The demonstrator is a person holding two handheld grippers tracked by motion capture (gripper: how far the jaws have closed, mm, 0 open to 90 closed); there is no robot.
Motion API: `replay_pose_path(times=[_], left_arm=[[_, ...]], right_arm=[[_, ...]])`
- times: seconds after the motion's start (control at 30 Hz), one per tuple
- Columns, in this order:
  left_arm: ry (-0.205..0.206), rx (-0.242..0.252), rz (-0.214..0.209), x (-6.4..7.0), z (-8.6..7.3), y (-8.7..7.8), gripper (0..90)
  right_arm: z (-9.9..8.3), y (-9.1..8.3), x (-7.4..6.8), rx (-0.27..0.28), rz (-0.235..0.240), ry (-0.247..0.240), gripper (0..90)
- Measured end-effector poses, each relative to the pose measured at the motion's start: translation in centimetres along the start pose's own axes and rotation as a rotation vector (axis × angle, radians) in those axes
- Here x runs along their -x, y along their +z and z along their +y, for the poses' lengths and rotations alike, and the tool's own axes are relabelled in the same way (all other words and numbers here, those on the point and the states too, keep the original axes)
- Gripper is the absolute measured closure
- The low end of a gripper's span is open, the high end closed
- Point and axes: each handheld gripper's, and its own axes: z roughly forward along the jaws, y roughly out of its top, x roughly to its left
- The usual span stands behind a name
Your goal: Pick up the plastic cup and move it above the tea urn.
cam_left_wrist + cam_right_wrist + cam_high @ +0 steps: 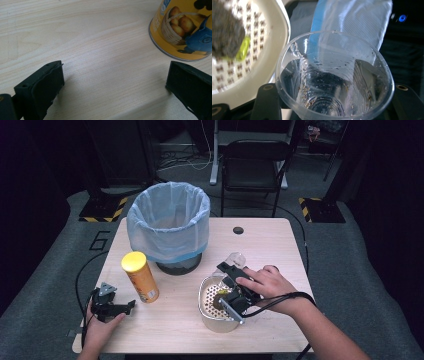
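While right gripper [334, 105] clamps one clear cup [334, 75], one strainer [207, 305], one yellow can [140, 276], left gripper [112, 85] jaws apart, empty

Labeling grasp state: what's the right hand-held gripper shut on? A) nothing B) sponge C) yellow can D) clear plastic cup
D: the clear plastic cup sits clamped between the right hand-held gripper jaws, beside the white strainer.
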Motion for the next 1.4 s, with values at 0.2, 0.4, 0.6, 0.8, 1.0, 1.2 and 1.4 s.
replay_pose_path(times=[0.2,0.4,0.6,0.8,1.0,1.2,1.4], left_arm=[[-0.003,-0.002,-0.001,0.0,0.0,0.0,1.2],[0.001,0.002,0.001,0.0,0.0,0.0,1.2],[-0.003,-0.002,-0.001,0.0,0.0,0.0,1.2],[0.012,0.003,0.009,-0.1,0.0,0.0,1.2],[0.011,0.003,0.009,-0.1,0.0,0.0,1.2],[0.012,0.002,0.009,-0.1,0.0,0.0,1.2],[0.011,0.002,0.008,-0.1,0.0,0.0,1.3]], right_arm=[[-2.1,0.1,2.3,0.085,0.105,0.307,39.2],[-5.1,0.5,4.2,0.176,0.269,0.735,38.5],[-7.3,1.2,5.4,0.244,0.343,1.021,38.5],[-8.1,2.3,6.9,0.253,0.322,1.153,38.2],[-7.9,3.5,9.0,0.252,0.305,1.215,38.0],[-7.4,4.9,12.3,0.273,0.291,1.277,38.2],[-6.3,6.8,16.1,0.297,0.258,1.304,38.1]])
